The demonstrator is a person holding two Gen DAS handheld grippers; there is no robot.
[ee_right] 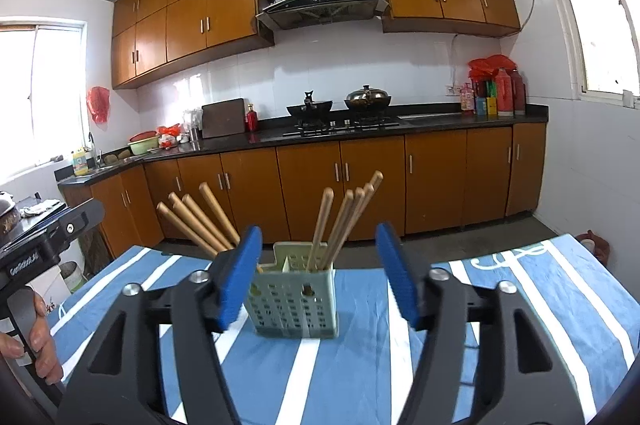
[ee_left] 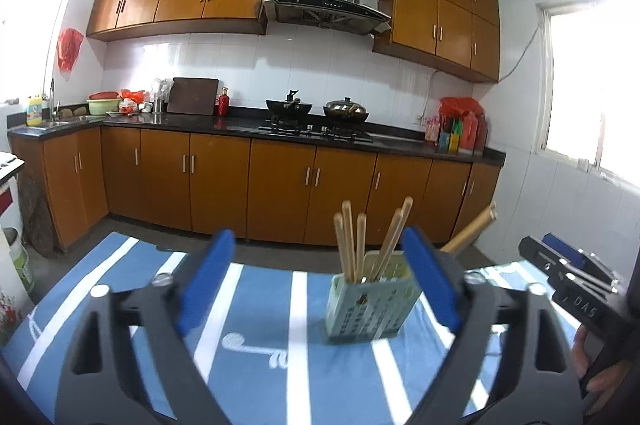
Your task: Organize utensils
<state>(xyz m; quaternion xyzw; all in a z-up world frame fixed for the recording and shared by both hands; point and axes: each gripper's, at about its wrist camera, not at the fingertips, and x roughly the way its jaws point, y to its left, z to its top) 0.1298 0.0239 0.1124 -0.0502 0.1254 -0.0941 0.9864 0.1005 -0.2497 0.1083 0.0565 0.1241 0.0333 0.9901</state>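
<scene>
Between spread right claw [ee_right: 318, 275] pads: chopstick holder [ee_right: 294, 301], untouched.

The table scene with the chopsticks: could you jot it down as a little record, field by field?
Setting: kitchen, table under a blue striped cloth
Holder: pale green perforated holder, upright on the cloth
Chopsticks, right side: a bunch of chopsticks stands in one compartment, leaning
Chopsticks, left side: a second bunch leans outward, its base hidden behind a blue finger
Left gripper: open, holds nothing
Right gripper: open, holds nothing
Background: counter with two pans on the stove
</scene>
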